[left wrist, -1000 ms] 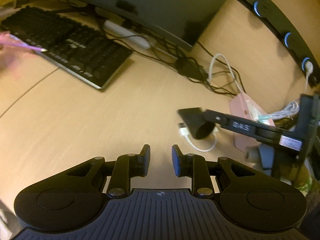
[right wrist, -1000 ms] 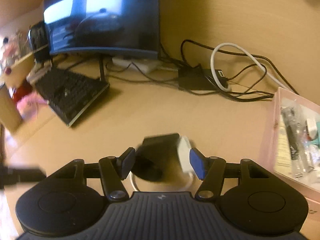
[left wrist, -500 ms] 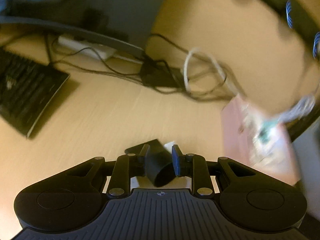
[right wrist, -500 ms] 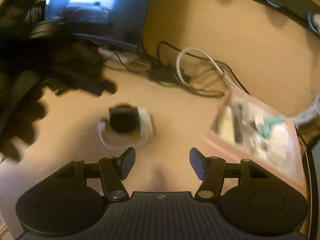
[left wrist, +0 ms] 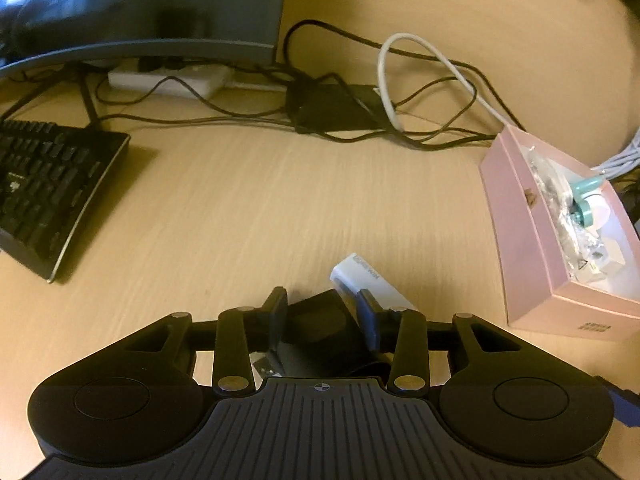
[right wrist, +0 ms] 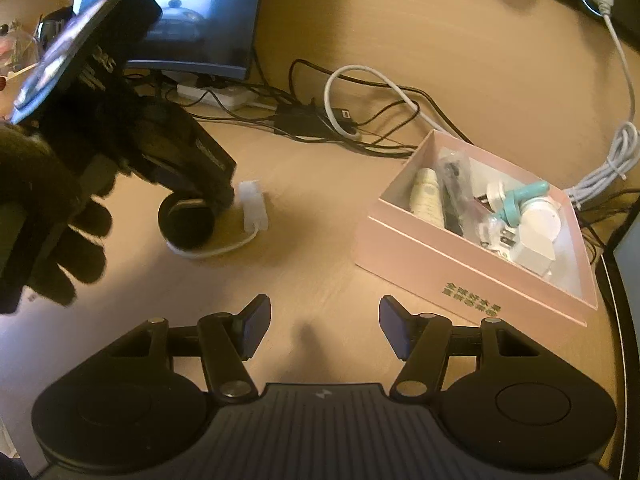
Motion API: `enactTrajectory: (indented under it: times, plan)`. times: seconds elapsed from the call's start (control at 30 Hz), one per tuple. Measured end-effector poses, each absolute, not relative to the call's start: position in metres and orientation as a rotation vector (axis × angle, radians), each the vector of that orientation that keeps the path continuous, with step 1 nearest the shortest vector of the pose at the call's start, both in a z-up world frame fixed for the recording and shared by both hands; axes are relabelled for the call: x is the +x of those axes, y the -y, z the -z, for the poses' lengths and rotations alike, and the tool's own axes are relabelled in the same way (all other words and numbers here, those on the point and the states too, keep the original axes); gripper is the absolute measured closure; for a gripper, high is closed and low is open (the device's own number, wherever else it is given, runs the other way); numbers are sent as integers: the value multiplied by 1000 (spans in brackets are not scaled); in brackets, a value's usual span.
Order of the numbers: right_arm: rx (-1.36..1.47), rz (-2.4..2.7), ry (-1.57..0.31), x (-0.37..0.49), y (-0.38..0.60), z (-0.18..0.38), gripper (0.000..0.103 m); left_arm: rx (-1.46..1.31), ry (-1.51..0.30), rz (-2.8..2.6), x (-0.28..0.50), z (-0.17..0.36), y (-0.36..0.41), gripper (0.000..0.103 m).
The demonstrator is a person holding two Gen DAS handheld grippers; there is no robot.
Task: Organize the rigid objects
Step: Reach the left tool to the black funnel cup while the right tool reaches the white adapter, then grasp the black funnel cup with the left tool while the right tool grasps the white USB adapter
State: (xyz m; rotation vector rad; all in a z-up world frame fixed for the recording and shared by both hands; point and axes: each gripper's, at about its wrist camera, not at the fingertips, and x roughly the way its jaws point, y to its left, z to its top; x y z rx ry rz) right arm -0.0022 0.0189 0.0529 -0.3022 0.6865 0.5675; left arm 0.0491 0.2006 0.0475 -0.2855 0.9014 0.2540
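Left gripper (left wrist: 322,316) lowered over a black round-ended device (left wrist: 320,326) on the table (left wrist: 240,208); its fingers (left wrist: 278,316) have just been opening and now flank the device without visibly pressing it. A white adapter (left wrist: 370,280) on a short white cable lies touching the device, on the side nearer the pink box (right wrist: 472,276). Right gripper (right wrist: 320,326) hovers just beside the pink box's near corner, fingers released, nothing between them. The pink box holds plugs and small packets. A dark-gloved hand (right wrist: 44,216) grips the left gripper.
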Motion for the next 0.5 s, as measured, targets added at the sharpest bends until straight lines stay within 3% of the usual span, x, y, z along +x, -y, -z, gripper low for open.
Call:
enactTrajectory:
  times: [0.5]
  plan:
    - [-218,-699,-678,25,-57,-55,43,-379,-751,-232,-1,-54,-243,62]
